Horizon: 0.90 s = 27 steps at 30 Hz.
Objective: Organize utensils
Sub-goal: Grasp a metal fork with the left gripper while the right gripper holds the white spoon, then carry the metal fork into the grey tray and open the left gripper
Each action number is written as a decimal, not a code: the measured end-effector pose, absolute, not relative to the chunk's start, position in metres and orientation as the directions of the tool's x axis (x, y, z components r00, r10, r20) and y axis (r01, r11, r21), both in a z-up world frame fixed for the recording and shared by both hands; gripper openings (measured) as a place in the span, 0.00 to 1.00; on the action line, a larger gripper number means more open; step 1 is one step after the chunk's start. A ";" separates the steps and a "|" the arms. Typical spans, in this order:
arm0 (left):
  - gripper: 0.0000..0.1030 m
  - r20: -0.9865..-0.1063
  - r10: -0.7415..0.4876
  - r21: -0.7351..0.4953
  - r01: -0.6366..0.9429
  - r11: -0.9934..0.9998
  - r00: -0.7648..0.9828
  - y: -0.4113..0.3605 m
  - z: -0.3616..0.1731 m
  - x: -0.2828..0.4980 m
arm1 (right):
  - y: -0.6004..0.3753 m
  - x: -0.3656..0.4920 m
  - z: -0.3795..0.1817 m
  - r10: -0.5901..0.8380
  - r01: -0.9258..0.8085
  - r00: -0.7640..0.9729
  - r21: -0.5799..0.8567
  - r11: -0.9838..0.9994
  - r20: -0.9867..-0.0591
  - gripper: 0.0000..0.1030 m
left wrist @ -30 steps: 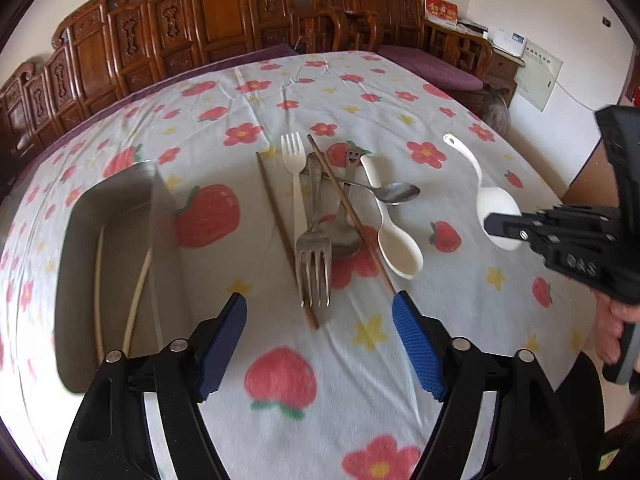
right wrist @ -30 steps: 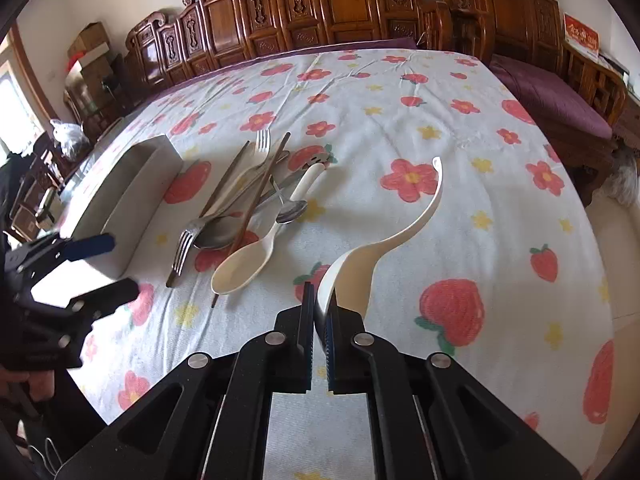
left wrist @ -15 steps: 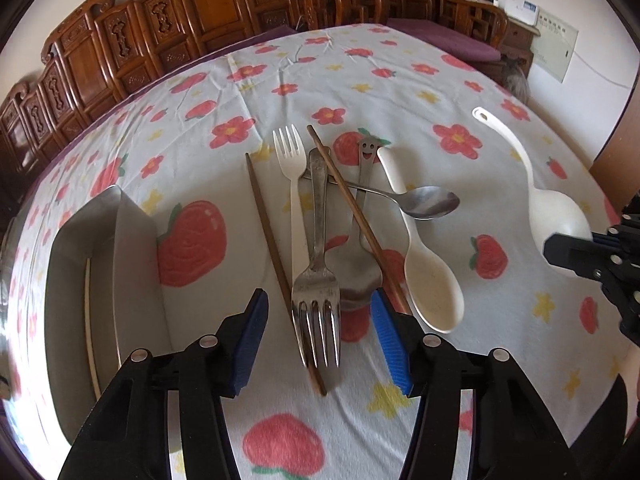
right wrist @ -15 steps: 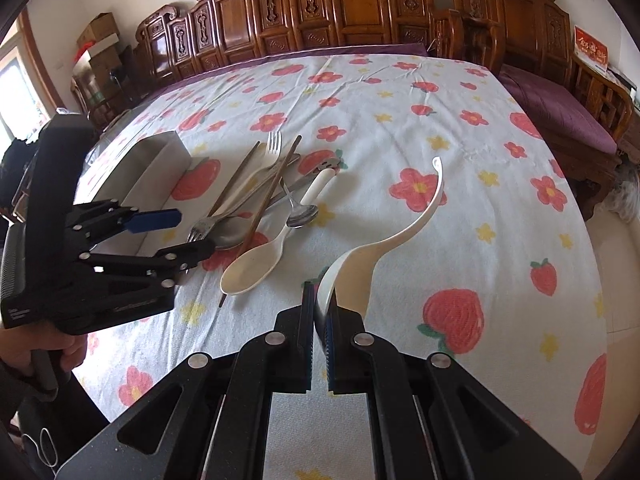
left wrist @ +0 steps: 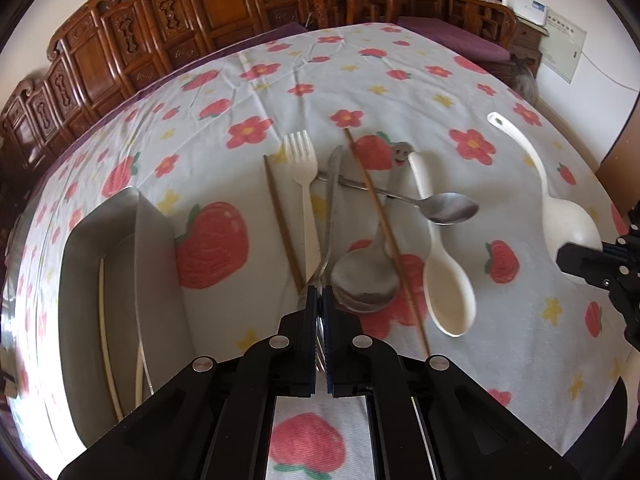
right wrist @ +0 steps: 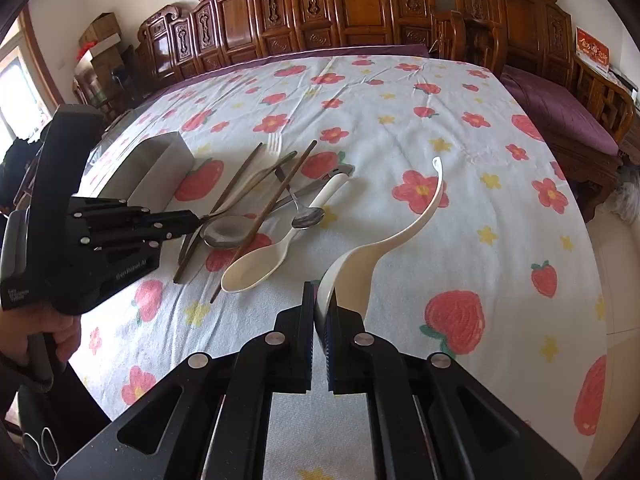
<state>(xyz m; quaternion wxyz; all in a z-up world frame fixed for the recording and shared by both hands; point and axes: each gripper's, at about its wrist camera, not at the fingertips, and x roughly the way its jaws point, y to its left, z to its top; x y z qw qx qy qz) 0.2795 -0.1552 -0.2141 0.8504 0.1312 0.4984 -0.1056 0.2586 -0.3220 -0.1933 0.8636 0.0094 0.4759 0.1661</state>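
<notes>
In the left wrist view a pile of utensils lies mid-table: a metal fork point(left wrist: 331, 208), a white plastic fork point(left wrist: 303, 176), two brown chopsticks point(left wrist: 282, 220), a large metal spoon point(left wrist: 366, 280), a small metal spoon point(left wrist: 452, 208) and a cream spoon point(left wrist: 448, 292). My left gripper point(left wrist: 320, 304) is shut on the metal fork's tines, also visible as the left gripper point(right wrist: 192, 218) in the right wrist view. My right gripper point(right wrist: 320, 312) is shut on the bowl of a white ladle spoon point(right wrist: 400, 232), whose handle curves up and away.
A metal tray point(left wrist: 100, 272) with pale chopsticks point(left wrist: 105, 340) inside sits left of the pile. A floral cloth point(right wrist: 460, 128) covers the table. Carved wooden chairs point(right wrist: 352, 12) line the far edge. A person's hand point(right wrist: 60, 328) holds the left gripper's handle.
My left gripper came down over the pile and its jaws went from wide open to shut on the metal fork's tines. The right gripper and its ladle spoon stayed put.
</notes>
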 end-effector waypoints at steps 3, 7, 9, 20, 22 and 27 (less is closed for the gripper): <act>0.02 -0.877 -0.047 0.125 0.320 0.939 0.478 -0.156 -0.214 0.280 | -0.321 0.258 -0.193 0.294 -0.279 0.491 0.172 0.945 -0.820 0.05; 0.02 -0.882 -0.029 0.145 0.329 0.933 0.470 -0.160 -0.216 0.282 | -0.321 0.258 -0.195 0.291 -0.278 0.488 0.169 0.945 -0.823 0.06; 0.03 -0.883 -0.026 0.148 0.329 0.933 0.469 -0.159 -0.218 0.283 | -0.320 0.258 -0.195 0.289 -0.279 0.487 0.167 0.946 -0.824 0.06; 0.05 -0.889 -0.021 0.140 0.315 0.939 0.457 -0.151 -0.223 0.287 | -0.318 0.257 -0.195 0.289 -0.294 0.489 0.156 0.943 -0.823 0.05; 0.02 -0.887 -0.041 0.112 0.302 0.947 0.459 -0.146 -0.221 0.287 | -0.317 0.256 -0.193 0.291 -0.303 0.497 0.151 0.941 -0.818 0.05; 0.02 -0.873 -0.060 0.098 0.294 0.951 0.485 -0.138 -0.211 0.279 | -0.313 0.252 -0.184 0.300 -0.323 0.525 0.140 0.936 -0.797 0.05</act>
